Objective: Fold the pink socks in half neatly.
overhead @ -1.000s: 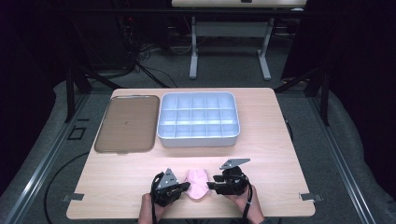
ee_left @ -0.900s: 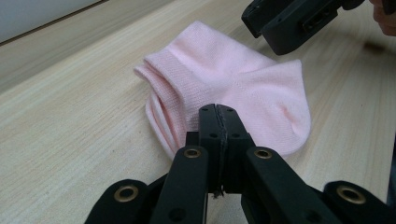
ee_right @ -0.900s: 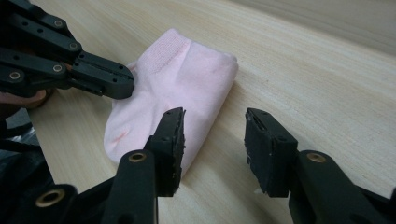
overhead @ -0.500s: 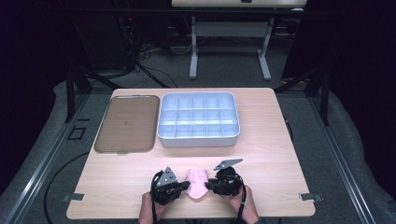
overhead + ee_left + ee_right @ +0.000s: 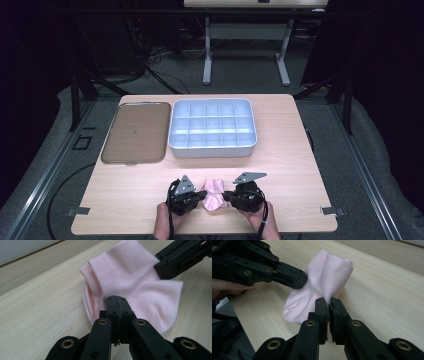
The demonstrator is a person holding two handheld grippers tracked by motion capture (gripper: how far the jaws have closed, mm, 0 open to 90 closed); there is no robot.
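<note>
**Both grippers pinched on the pink sock at the near edge of the table**

Start at the far left of the table [image 5: 280, 165]: a flat brown tray [image 5: 134, 131] lies there, and just to its right, side by side with it, stands a pale grey compartment box [image 5: 213, 128] with its grid of cells. Both sit well back from your hands.

Nearer to you, your left gripper [image 5: 196, 197] comes in from the left with its jaws drawn fully together. In the left gripper view the two black jaws of that gripper [image 5: 116, 305] meet on a fold of fabric at the sock's near edge, so it has hold of the cloth.

Between your two grippers lies the pink sock [image 5: 214, 194], resting on the wooden table top close to your side, roughly in the middle across its width. In the left gripper view the sock [image 5: 130, 287] shows its ribbed cuff turned up toward the far side; in the right gripper view the sock [image 5: 322, 282] rises in a raised fold.

To the right, your right gripper [image 5: 227, 197] has just been closing its jaws. In the right gripper view the right gripper [image 5: 328, 306] has them nearly together, with a thin edge of the sock pinched between the pads. Your hands grip both tools at the table's near edge.
</note>
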